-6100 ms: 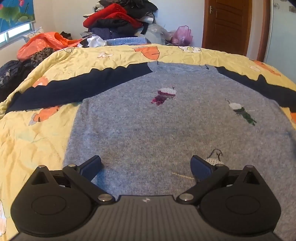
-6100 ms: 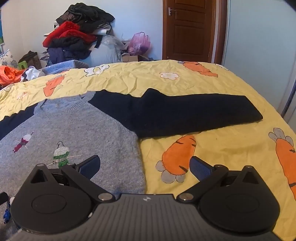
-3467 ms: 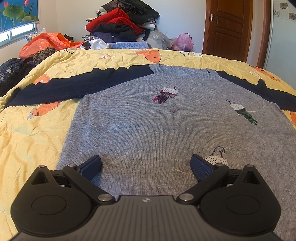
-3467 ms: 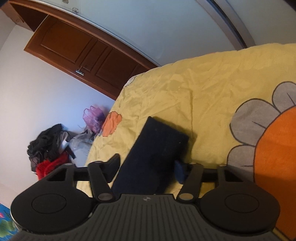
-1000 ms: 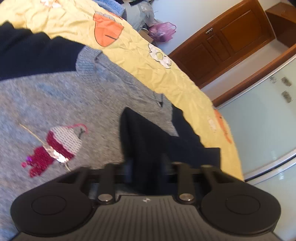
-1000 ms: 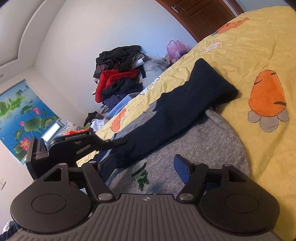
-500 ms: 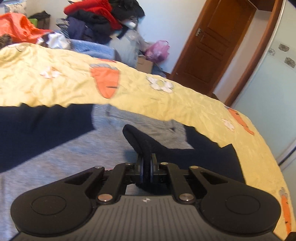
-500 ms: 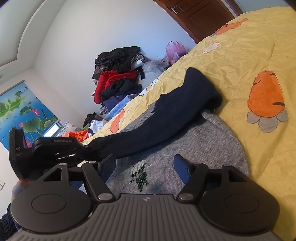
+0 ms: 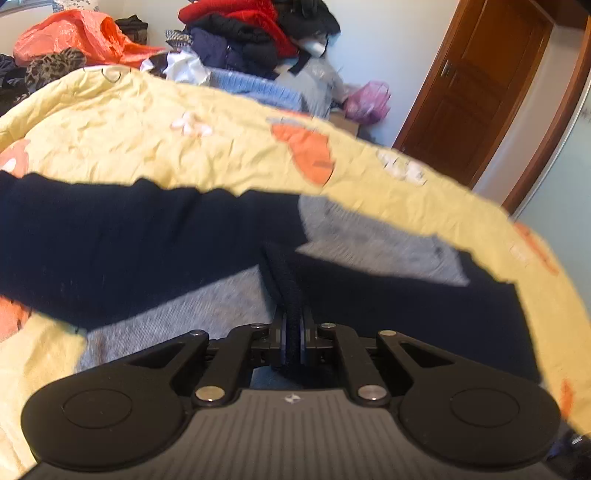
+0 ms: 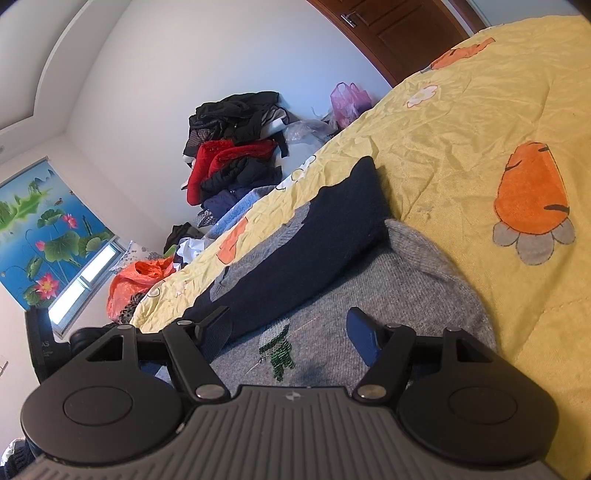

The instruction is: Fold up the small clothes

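- Surface: a bed covered by a creased yellow quilt [image 10: 461,122] printed with orange carrots and white flowers. The quilt fills most of both wrist views.
- Task item: a grey knit sweater [image 10: 332,317] with navy sleeves lies flat on the quilt, collar toward the far edge of the bed. Sequined figures decorate its front; one green-and-white figure [image 10: 277,350] shows in the right wrist view.
- Right sleeve [image 10: 314,243]: folded inward, running diagonally across the grey chest from the shoulder near the right edge of the bed.
- Left sleeve [image 9: 110,236]: lies spread out toward the left edge of the bed, resting on the quilt.
- Left gripper [image 9: 292,332]: jaws closed tight on the dark cuff end of the right sleeve, which rises between the pads. This view is motion-blurred.
- Right gripper [image 10: 291,328]: jaws spread wide, nothing between them; it hovers over the grey front of the sweater near the sequined figure. Contact with the knit cannot be determined.
- Room, beyond the far edge of the bed: a pile of clothes [image 10: 236,147] in black, red and navy against a white wall, a pink plastic bag [image 10: 349,99], an orange bag [image 9: 77,35] and a brown wooden door [image 9: 480,85].
- Room, left side: a lotus-print blind [image 10: 40,225] hangs above a bright window.
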Motion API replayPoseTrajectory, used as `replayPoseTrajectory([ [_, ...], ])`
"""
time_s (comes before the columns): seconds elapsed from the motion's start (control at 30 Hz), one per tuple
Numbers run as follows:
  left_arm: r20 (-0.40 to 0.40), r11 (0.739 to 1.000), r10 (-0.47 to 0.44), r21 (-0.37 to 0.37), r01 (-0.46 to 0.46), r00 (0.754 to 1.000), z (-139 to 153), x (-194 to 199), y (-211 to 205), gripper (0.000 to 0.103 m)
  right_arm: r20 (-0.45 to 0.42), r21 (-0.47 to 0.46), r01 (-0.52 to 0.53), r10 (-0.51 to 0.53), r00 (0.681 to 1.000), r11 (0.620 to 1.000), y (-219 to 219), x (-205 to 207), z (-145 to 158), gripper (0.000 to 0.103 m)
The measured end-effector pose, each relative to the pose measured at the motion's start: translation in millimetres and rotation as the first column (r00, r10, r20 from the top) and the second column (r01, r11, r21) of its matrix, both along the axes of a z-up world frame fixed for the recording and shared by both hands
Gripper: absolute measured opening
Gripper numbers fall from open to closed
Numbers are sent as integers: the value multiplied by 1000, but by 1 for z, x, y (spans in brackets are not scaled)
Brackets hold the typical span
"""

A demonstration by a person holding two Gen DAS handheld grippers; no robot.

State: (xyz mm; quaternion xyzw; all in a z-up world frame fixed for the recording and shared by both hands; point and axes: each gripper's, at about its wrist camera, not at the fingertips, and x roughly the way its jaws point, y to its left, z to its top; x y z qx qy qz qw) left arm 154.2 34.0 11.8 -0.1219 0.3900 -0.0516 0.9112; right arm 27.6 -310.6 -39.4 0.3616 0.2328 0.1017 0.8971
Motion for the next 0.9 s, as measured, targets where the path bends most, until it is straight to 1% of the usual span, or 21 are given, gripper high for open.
replayPoseTrajectory([
  [0.03, -13, 1000, 4, 4, -4, 1000, -7, 1, 0, 6, -1, -2, -1, 1, 1000, 1000, 0, 0, 0, 71],
  [0.1, 24, 1000, 7, 5, -7, 1000, -14, -2, 1, 6, -5, -14, -5, 5, 1000, 1000, 1, 0, 1, 72],
  [0.17, 52, 1000, 15, -3, -15, 999, -16, -6, 1, 6, -19, -51, -27, 26, 999, 998, 6, 2, 3, 75],
  [0.2, 80, 1000, 10, 1, -11, 997, -20, -9, 2, 8, -32, -86, -56, 53, 998, 995, 10, 5, 6, 80],
  [0.23, 113, 1000, -4, 18, 2, 994, -22, -14, 1, 8, -47, -137, -87, 82, 996, 987, 16, 8, 10, 81],
  [0.3, 121, 1000, 2, 6, -3, 993, -22, -16, 2, 8, -65, -275, -113, 98, 993, 955, 30, 13, 25, 83],
  [0.37, 124, 1000, 4, 5, -4, 992, -22, -15, 2, 8, -9, -333, -109, 112, 994, 936, 35, 20, 42, 83],
  [0.4, 125, 1000, 3, 11, -4, 992, -22, -14, 1, 8, 15, -362, -101, 114, 993, 927, 38, 27, 51, 84],
  [0.43, 127, 1000, 3, 17, -5, 992, -22, -13, 1, 9, 21, -401, -95, 113, 993, 911, 41, 39, 58, 86],
  [0.47, 129, 1000, 3, 24, -6, 992, -22, -13, 0, 9, 12, -453, -92, 109, 994, 887, 46, 54, 63, 86],
  [0.5, 130, 1000, 3, 30, -7, 992, -22, -13, -1, 9, -9, -512, -94, 104, 995, 854, 52, 70, 65, 86],
  [0.57, 131, 999, 3, 36, -8, 991, -22, -14, -2, 9, -86, -619, -126, 93, 992, 775, 64, 107, 60, 85],
  [0.6, 130, 999, 3, 33, -8, 992, -23, -14, -2, 9, -128, -653, -152, 89, 988, 742, 68, 122, 54, 84],
  [0.63, 129, 999, 4, 31, -8, 992, -23, -14, -2, 9, -170, -674, -175, 81, 982, 717, 69, 135, 47, 83],
  [0.7, 130, 999, 2, 35, -6, 991, -23, -14, -2, 9, -233, -707, -201, 46, 971, 678, 70, 153, 35, 84],
  [0.73, 130, 999, 2, 33, -6, 992, -23, -14, -2, 9, -223, -715, -193, 42, 974, 672, 67, 153, 30, 92],
  [0.77, 129, 1000, 3, 28, -6, 992, -23, -14, -2, 9, -220, -711, -186, 37, 975, 678, 64, 152, 26, 95],
  [0.8, 128, 1000, 4, 21, -7, 992, -23, -14, -1, 9, -210, -692, -176, 38, 977, 701, 58, 150, 23, 98],
  [0.83, 127, 1000, 6, 13, -7, 992, -24, -14, 0, 9, -183, -688, -165, 51, 982, 707, 54, 146, 18, 99],
  [0.9, 127, 1000, 9, 1, -9, 992, -24, -14, 2, 9, -179, -684, -168, 59, 982, 710, 53, 145, 18, 101],
])
